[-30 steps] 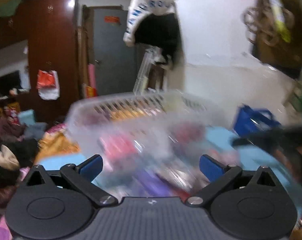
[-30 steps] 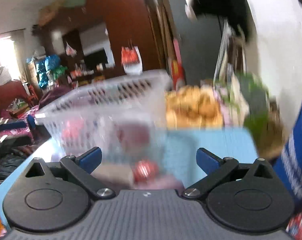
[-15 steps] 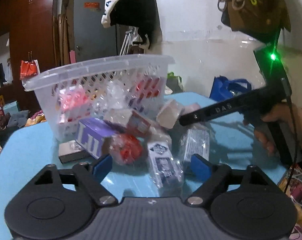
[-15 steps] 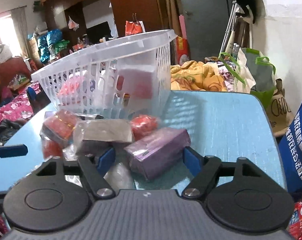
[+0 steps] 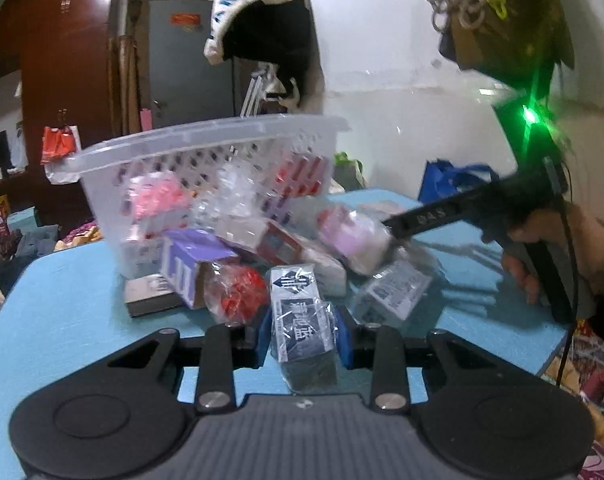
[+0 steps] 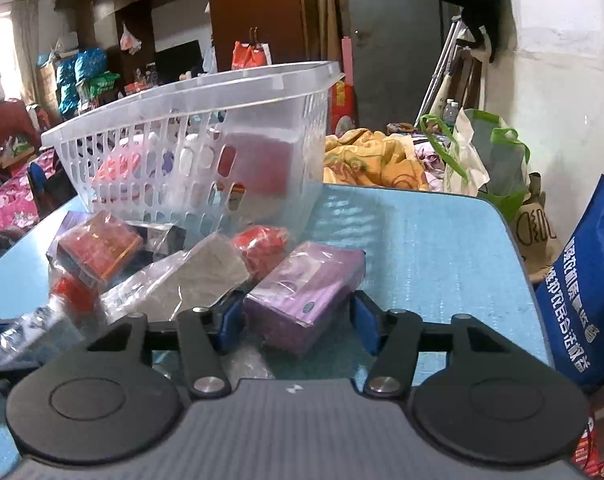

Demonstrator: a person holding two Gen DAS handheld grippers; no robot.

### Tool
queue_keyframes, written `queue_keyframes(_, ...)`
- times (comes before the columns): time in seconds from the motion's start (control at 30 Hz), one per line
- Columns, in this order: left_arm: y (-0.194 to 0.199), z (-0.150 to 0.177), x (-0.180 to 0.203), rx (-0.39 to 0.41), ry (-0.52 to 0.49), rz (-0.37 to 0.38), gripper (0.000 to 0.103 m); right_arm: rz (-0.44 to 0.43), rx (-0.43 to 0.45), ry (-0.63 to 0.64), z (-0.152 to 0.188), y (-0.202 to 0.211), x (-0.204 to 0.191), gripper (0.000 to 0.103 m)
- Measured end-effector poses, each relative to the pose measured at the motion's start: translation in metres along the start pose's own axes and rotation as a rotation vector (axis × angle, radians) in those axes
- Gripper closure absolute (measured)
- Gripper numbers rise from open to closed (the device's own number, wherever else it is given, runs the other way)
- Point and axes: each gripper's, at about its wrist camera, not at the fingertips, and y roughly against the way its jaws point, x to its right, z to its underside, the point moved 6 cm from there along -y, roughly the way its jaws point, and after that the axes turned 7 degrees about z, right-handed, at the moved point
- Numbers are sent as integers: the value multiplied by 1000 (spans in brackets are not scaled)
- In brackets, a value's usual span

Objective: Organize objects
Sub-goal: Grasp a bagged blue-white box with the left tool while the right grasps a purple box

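left wrist view:
left gripper (image 5: 304, 334): bottom centre of frame, blue pads pressed against both sides of a dark box, jaws nearly closed around it
dark box (image 5: 302, 320): plastic-wrapped, white label with blue print, lying on the blue table (image 5: 62, 312), far end pointing into the pile
pile: centre of frame, wrapped red ball (image 5: 234, 290), purple-and-white box (image 5: 186, 268), flat dark box (image 5: 150, 294) at its left, clear-wrapped label pack (image 5: 394, 292) at right
basket (image 5: 206, 148): clear plastic, slotted walls, upper centre-left behind the pile, packs visible inside
right gripper (image 5: 386, 232): enters from right edge, tip against a pink wrapped pack (image 5: 354, 240); opening cannot be told here

right wrist view:
right gripper (image 6: 298, 320): bottom centre, jaws part open, blue pads either side of a purple box, contact not clear
purple box (image 6: 306, 288): on the table (image 6: 422, 248), wrapped, angled toward upper right
grey pack (image 6: 206, 272): just left of purple box
red box (image 6: 98, 252): left of frame, wrapped
basket (image 6: 190, 120): upper centre-left, behind the pile
blue bag (image 6: 582, 292): right edge, beside table
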Motion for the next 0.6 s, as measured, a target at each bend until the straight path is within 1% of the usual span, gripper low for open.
queue_keyframes(0.2, 16, -3, -21, 61, 30, -28, 66, 72, 96, 11, -1, 18, 1, 46)
queue_keyframes(0.33, 25, -5, -31, 99, 43, -36, 66, 87, 164, 34, -1, 35, -5, 46)
queue_keyframes(0.4, 29, -8, -34, 122, 46, -41, 66, 68, 188, 29, -1, 41, -8, 46)
queue_keyframes(0.53, 38, -20, -45, 154, 50, -67, 66, -11, 239, 22, -3, 55, -19, 47)
queue_keyframes(0.6, 40, -28, -53, 165, 59, -90, 66, -47, 279, 35, -8, 63, -26, 47)
